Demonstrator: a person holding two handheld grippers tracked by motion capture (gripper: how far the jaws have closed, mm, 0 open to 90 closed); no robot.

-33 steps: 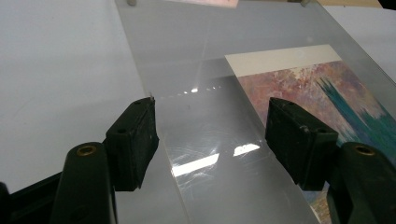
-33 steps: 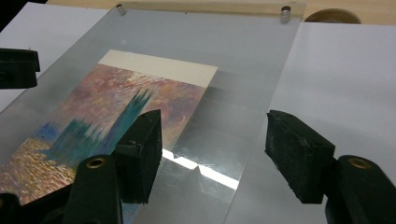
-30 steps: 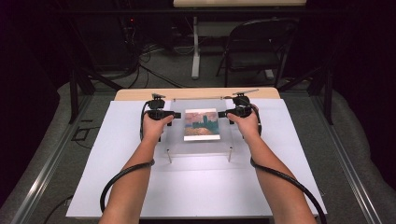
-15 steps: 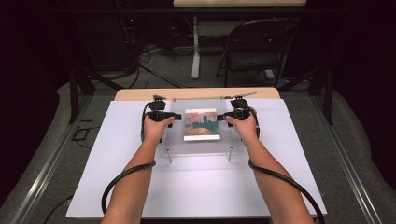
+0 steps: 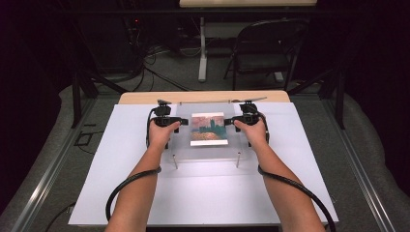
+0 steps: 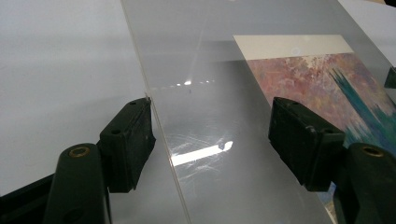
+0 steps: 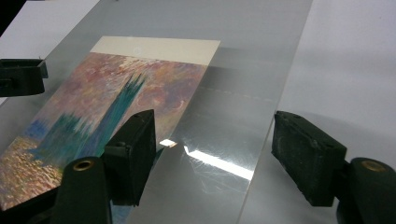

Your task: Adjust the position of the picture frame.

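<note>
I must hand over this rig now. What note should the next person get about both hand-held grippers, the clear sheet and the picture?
Left hand-held gripper: open, jaws just widened, straddling the left edge of the clear acrylic sheet, not pressing it.
Right hand-held gripper: open, just widened too, straddling the sheet's right edge.
Things: the sheet lies over the painted print on the white table cover; two standoff posts show at its near edge.
Done: sheet laid over the print and let go.
Left: draw both grippers back; whether the sheet needs fastening, I cannot tell.
</note>
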